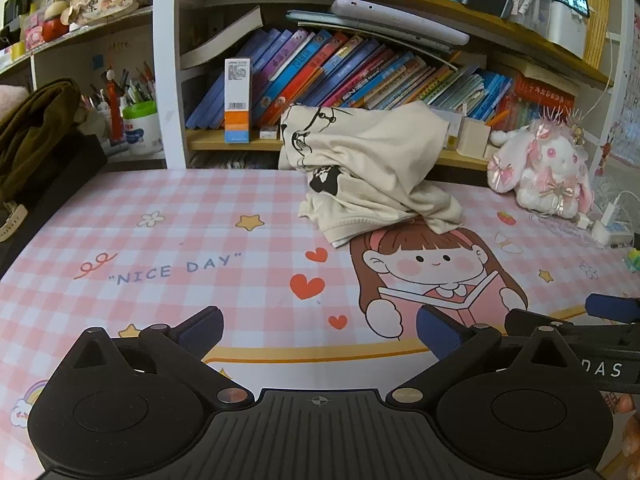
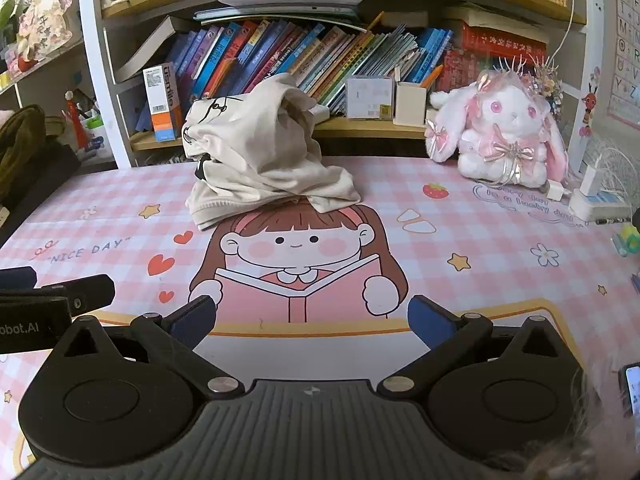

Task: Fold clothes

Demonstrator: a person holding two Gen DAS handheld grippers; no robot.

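A cream garment with black cartoon print (image 1: 368,164) lies crumpled in a heap at the far side of the pink checked desk mat (image 1: 180,240), leaning against the low bookshelf. The right wrist view shows the same garment (image 2: 260,156) above the printed girl. My left gripper (image 1: 320,328) hovers over the near part of the mat, open, nothing between its blue pads. My right gripper (image 2: 312,320) stands open too, well short of the garment. In the left wrist view the right gripper's finger (image 1: 612,308) shows at the right edge.
A bookshelf (image 1: 360,76) full of books runs behind the mat. A white and pink plush rabbit (image 2: 504,128) sits at the back right beside a power strip (image 2: 600,204). An olive bag (image 1: 36,128) lies at the left edge. A phone (image 2: 632,392) lies near right.
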